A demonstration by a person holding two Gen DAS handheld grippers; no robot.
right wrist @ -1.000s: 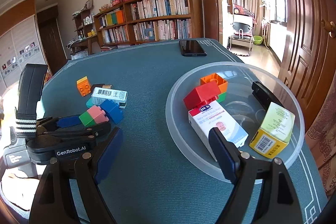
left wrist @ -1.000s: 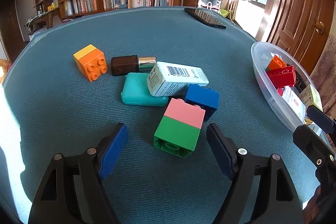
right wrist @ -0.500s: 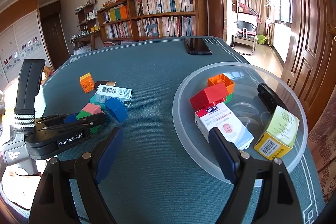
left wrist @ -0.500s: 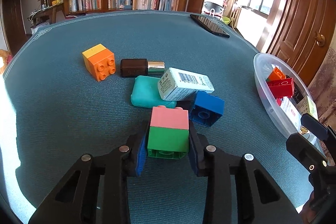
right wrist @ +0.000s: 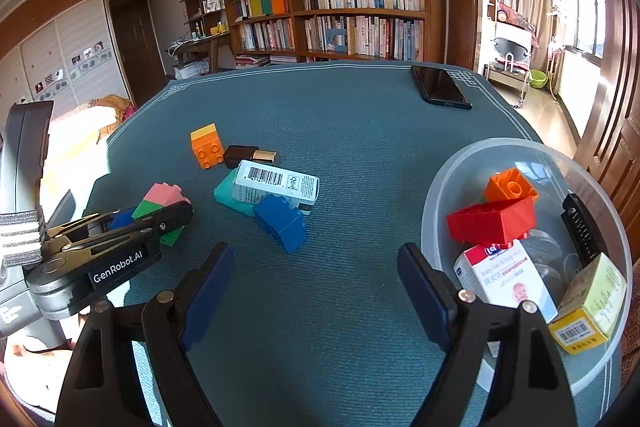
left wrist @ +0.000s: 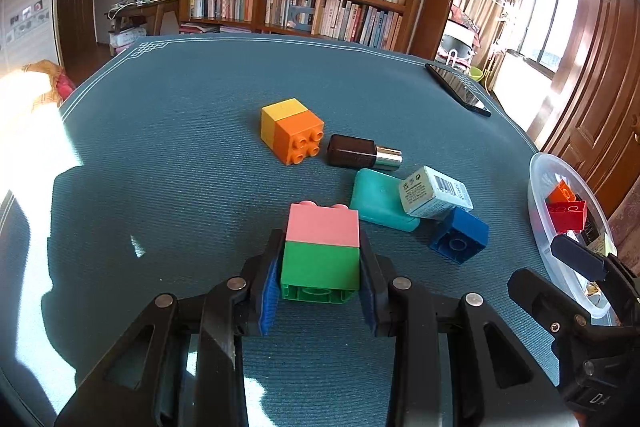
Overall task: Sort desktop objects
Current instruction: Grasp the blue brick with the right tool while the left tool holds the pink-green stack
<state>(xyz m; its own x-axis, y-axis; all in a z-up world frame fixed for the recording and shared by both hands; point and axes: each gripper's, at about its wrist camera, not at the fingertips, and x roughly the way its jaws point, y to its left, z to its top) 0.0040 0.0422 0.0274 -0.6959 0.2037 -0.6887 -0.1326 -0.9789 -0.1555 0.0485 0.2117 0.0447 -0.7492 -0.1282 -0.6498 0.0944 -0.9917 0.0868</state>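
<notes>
My left gripper (left wrist: pixel 320 279) is shut on a pink-and-green brick stack (left wrist: pixel 322 251), its blue pads pressing the green half. The same stack (right wrist: pixel 162 201) shows at the left of the right wrist view, between the left gripper's black fingers (right wrist: pixel 168 217). My right gripper (right wrist: pixel 314 291) stands open over bare cloth beside the clear plastic bowl (right wrist: pixel 444 187). On the cloth lie a blue brick (right wrist: pixel 282 223), a white barcode box (right wrist: pixel 276 185) resting on a teal case (right wrist: pixel 226 193), a brown bottle (right wrist: pixel 246 155) and a yellow-orange brick stack (right wrist: pixel 207 145).
The bowl holds a red brick (right wrist: pixel 494 221), an orange brick (right wrist: pixel 510 187), a white baby-product box (right wrist: pixel 506 277), a yellow box (right wrist: pixel 590 307) and a black comb-like item (right wrist: pixel 582 229). A dark phone (right wrist: pixel 440 89) lies near the table's far edge. Bookshelves stand behind.
My left gripper closed on the pink-and-green stack, then carried it left, away from the blue brick and teal case. The right gripper shifted left, with the bowl now further right in its view.
</notes>
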